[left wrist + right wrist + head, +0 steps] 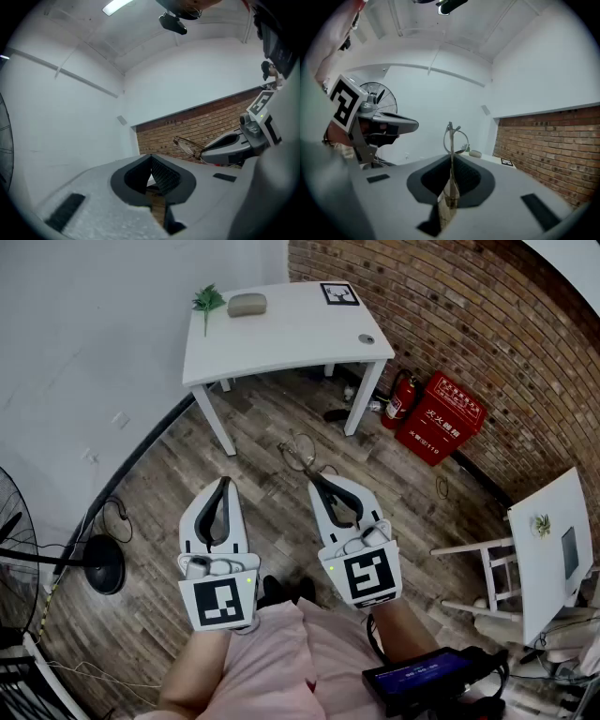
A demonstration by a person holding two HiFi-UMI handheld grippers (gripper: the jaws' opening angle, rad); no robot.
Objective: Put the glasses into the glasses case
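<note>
Pinched glasses [450, 136] by the frame with right hand-held gripper [451, 160]; judged light, thin, breakable. Pressed left hand-held gripper [151, 159] together, empty.

Thin wire glasses [450, 136] pinched upright in right tongs [317, 482]; grey oval glasses case [247, 304], apparently closed, on white surface [281, 334].

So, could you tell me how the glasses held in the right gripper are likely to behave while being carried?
The glasses look thin and wire-framed, so they are probably light and easily bent. The right gripper pinches only a narrow part between its fingers, with most of the frame sticking out beyond them, so the glasses may pivot or wobble when moved. Squeezing harder could deform the frame.
</note>
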